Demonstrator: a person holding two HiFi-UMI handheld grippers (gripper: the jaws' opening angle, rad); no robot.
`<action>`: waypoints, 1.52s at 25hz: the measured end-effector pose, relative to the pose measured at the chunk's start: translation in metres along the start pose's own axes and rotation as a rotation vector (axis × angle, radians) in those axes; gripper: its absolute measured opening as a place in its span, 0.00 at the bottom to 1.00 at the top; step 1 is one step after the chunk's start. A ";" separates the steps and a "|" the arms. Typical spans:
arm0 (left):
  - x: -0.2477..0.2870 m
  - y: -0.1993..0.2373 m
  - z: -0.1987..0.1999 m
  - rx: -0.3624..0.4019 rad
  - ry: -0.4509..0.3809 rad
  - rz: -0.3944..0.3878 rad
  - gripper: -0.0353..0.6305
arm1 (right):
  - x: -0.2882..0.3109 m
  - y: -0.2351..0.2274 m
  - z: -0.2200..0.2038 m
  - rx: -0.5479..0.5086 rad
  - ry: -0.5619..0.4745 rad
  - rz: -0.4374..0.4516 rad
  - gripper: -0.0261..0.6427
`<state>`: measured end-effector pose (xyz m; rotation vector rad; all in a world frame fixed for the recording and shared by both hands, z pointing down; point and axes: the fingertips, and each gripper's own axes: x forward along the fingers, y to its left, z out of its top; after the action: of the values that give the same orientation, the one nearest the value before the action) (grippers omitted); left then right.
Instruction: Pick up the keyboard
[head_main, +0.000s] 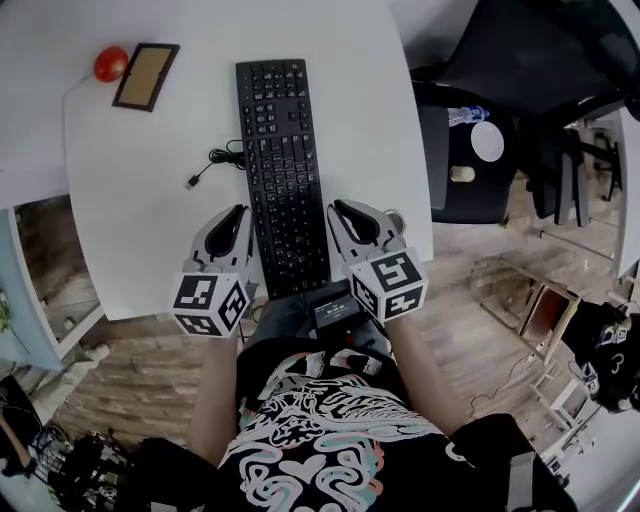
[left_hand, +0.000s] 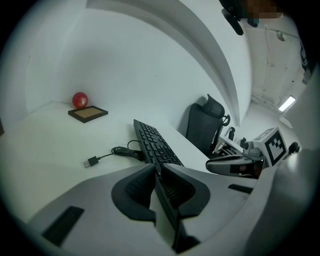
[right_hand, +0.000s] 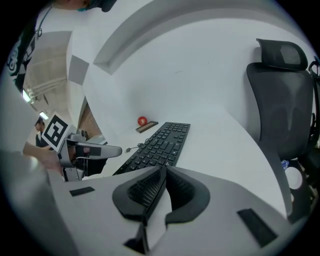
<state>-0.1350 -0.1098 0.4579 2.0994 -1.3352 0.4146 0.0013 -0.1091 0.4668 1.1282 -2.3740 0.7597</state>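
A black keyboard (head_main: 283, 170) lies lengthwise on the white table (head_main: 150, 200), its near end reaching the table's front edge. Its black cable (head_main: 212, 164) curls off the left side and ends in a loose USB plug. My left gripper (head_main: 241, 214) hovers just left of the keyboard's near end, jaws shut and empty. My right gripper (head_main: 337, 210) hovers just right of that same end, also shut on nothing. In the left gripper view the keyboard (left_hand: 155, 145) runs ahead beyond the closed jaws. The right gripper view shows the keyboard (right_hand: 159, 145) ahead and slightly left.
A red ball (head_main: 110, 63) and a small framed cork board (head_main: 146, 76) sit at the table's far left. A black office chair (head_main: 462, 160) stands right of the table. The person's torso is below the table's front edge.
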 end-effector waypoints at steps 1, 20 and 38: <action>0.001 0.001 -0.001 -0.011 0.002 -0.005 0.09 | 0.003 0.000 -0.003 0.005 0.012 0.007 0.09; 0.051 -0.013 -0.035 -0.258 0.270 -0.197 0.40 | 0.043 -0.012 -0.025 0.158 0.188 0.103 0.24; 0.059 -0.001 -0.024 -0.800 0.305 -0.403 0.23 | 0.055 -0.009 -0.019 0.190 0.271 0.174 0.24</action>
<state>-0.1066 -0.1358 0.5085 1.4879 -0.6966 0.0057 -0.0214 -0.1335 0.5151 0.8319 -2.2243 1.1416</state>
